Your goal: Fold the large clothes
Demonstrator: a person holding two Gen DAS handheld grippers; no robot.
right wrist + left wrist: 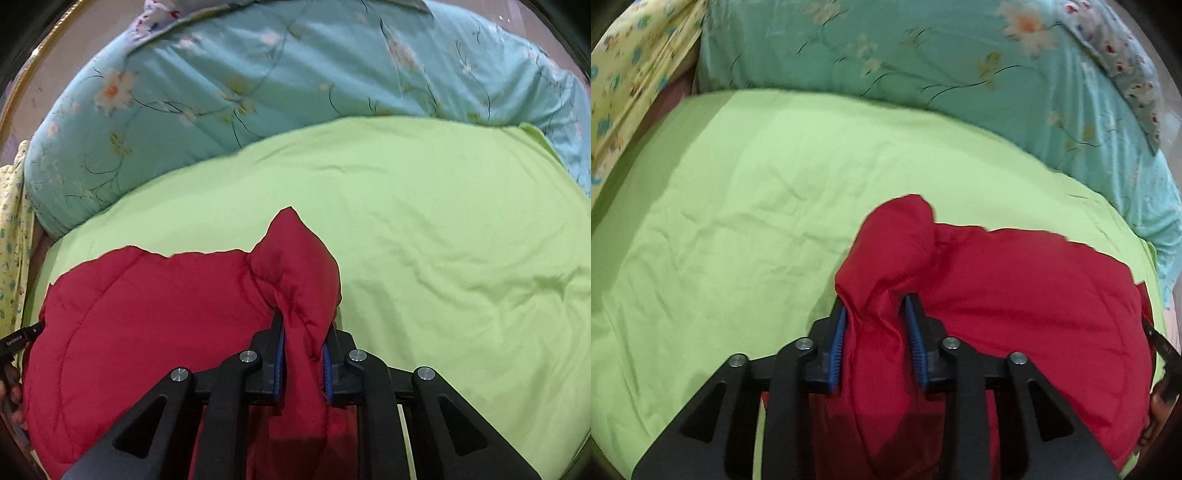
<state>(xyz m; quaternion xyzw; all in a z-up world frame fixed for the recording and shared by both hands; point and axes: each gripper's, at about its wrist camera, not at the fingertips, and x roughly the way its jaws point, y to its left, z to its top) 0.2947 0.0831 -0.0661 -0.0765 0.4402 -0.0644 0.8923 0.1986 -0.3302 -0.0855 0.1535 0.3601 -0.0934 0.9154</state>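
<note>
A red quilted padded garment (1015, 295) lies on a lime-green bed sheet (738, 221). My left gripper (877, 306) is shut on a bunched fold at the garment's left edge, which bulges up past the blue pads (837, 343). In the right wrist view the same red garment (147, 314) spreads to the left, and my right gripper (303, 332) is shut on a puffy fold at its right edge. The cloth stretches between the two grippers. The part below the grippers is hidden.
A teal floral quilt (923, 66) is piled along the far side of the bed, and it also shows in the right wrist view (258, 74). A yellow patterned cloth (624, 85) lies at the far left. The green sheet (461, 240) extends to the right.
</note>
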